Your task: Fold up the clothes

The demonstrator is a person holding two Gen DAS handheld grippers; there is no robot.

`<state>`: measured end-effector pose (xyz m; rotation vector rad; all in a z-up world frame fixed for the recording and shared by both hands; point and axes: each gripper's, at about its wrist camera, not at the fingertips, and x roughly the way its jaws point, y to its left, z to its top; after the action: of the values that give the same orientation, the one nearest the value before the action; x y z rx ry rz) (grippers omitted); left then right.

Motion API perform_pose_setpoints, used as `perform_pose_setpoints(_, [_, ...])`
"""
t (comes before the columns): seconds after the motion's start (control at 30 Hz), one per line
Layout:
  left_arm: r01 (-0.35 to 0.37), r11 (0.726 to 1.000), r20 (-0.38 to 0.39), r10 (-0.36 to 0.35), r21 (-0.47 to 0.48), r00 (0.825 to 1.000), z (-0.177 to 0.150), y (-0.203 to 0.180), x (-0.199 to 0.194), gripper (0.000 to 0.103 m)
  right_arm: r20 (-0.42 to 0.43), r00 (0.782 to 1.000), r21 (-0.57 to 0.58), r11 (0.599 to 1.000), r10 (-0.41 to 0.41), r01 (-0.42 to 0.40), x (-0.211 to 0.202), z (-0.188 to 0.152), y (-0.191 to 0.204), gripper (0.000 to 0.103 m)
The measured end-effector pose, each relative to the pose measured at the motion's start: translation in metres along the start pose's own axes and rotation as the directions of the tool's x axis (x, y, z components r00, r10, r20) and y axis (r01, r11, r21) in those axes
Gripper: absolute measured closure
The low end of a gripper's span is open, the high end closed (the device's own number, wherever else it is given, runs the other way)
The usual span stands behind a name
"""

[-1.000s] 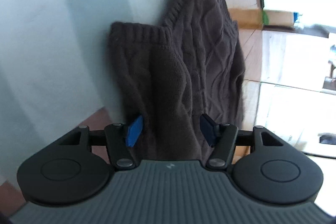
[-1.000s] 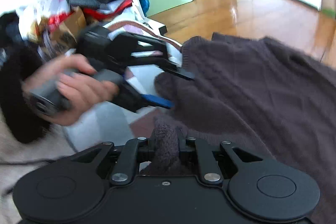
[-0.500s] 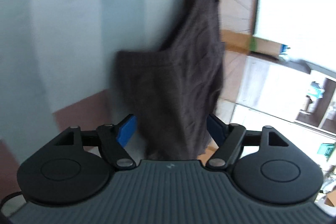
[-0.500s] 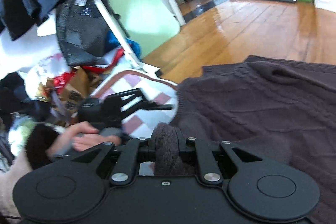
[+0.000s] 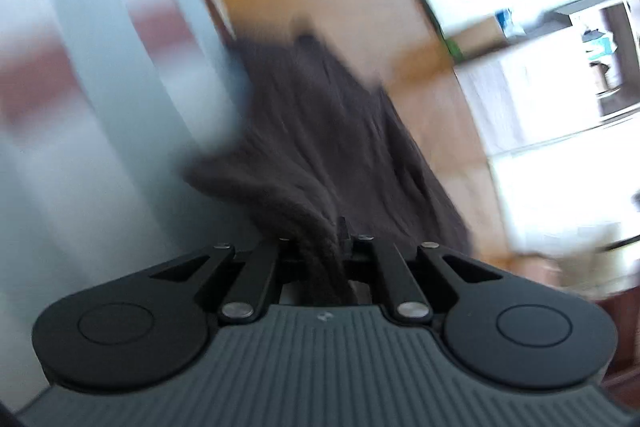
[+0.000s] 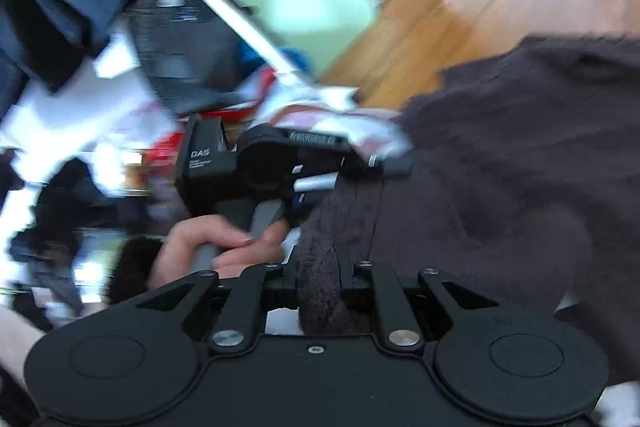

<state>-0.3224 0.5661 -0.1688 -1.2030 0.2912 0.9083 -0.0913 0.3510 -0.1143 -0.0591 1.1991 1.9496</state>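
**Two-point grip on a knit sweater at the start of a fold**

The left gripper (image 5: 320,239), at lower centre of the left wrist view, is pressed together on a bunched edge of the dark brown sweater (image 5: 340,131), which trails toward upper centre over the pale cloth surface (image 5: 80,147). The right gripper (image 6: 318,279) pinches a thick roll of the same knit; the garment fills the right half of that view. A hand (image 6: 208,247) holding the left tool appears at centre left. For a clean fold, both pinches should probably rise evenly, keeping the held edge taut and level.
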Motion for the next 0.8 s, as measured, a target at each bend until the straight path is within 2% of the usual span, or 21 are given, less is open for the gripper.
perform_pose_setpoints(0.03, [-0.055,0.997,0.038,0.053,0.052,0.998,0.000,-0.002,-0.014,0.097,-0.021,0.995,0.014,0.995,0.096,-0.096,0.004,-0.003,0.004,0.086])
perform_pose_setpoints(0.07, [-0.099,0.993,0.035,0.097,0.067,0.995,-0.004,0.001,-0.023,0.097,-0.057,0.985,0.014,0.986,0.165,-0.165,0.009,-0.009,0.007,0.086])
perform_pose_setpoints(0.13, [-0.139,0.990,-0.058,0.140,0.034,0.988,-0.016,0.009,-0.013,0.097,-0.132,0.980,-0.032,0.988,0.147,-0.152,0.020,-0.021,0.008,0.086])
perform_pose_setpoints(0.17, [-0.194,0.980,-0.084,0.197,0.049,0.977,-0.023,0.012,-0.005,0.097,-0.164,0.978,-0.041,0.989,0.130,-0.139,0.026,-0.027,0.007,0.086])
perform_pose_setpoints(0.23, [-0.305,0.949,-0.111,0.313,0.084,0.943,-0.030,0.018,0.006,0.097,-0.201,0.978,0.017,0.998,0.063,-0.061,0.038,-0.038,-0.013,0.086])
perform_pose_setpoints(0.33, [-0.336,0.941,-0.132,0.339,0.046,0.931,-0.020,0.024,0.019,0.096,-0.232,0.970,0.035,0.996,-0.074,0.085,0.042,-0.044,-0.029,0.079])
perform_pose_setpoints(0.37, [-0.346,0.936,-0.135,0.351,0.058,0.927,-0.021,0.023,0.020,0.096,-0.209,0.975,0.054,0.995,-0.073,0.086,0.031,-0.043,-0.034,0.073])
perform_pose_setpoints(0.4, [-0.356,0.932,-0.138,0.362,0.070,0.922,-0.023,0.021,0.020,0.096,-0.180,0.981,0.074,0.993,-0.076,0.090,0.018,-0.042,-0.039,0.061])
perform_pose_setpoints(0.47, [-0.363,0.927,-0.150,0.374,0.094,0.915,-0.028,0.019,0.024,0.096,-0.088,0.989,0.122,0.984,-0.118,0.129,-0.021,-0.042,-0.052,0.046])
perform_pose_setpoints(0.53, [-0.363,0.926,-0.153,0.376,0.102,0.914,-0.030,0.015,0.029,0.096,-0.002,0.972,0.171,0.957,-0.236,0.233,-0.068,-0.048,-0.068,0.045])
perform_pose_setpoints(0.6, [-0.360,0.928,-0.145,0.371,0.098,0.917,-0.028,0.018,0.021,0.096,0.031,0.921,0.248,0.896,-0.388,0.369,-0.115,-0.064,-0.085,0.045])
perform_pose_setpoints(0.7, [-0.374,0.921,-0.126,0.386,0.108,0.914,-0.023,0.018,0.023,0.096,0.043,0.811,0.379,0.760,-0.584,0.528,-0.179,-0.100,-0.106,0.045])
perform_pose_setpoints(0.8, [-0.413,0.903,-0.065,0.422,0.116,0.904,-0.016,0.015,0.014,0.095,0.041,0.698,0.557,0.596,-0.715,0.578,-0.230,-0.144,-0.126,0.045])
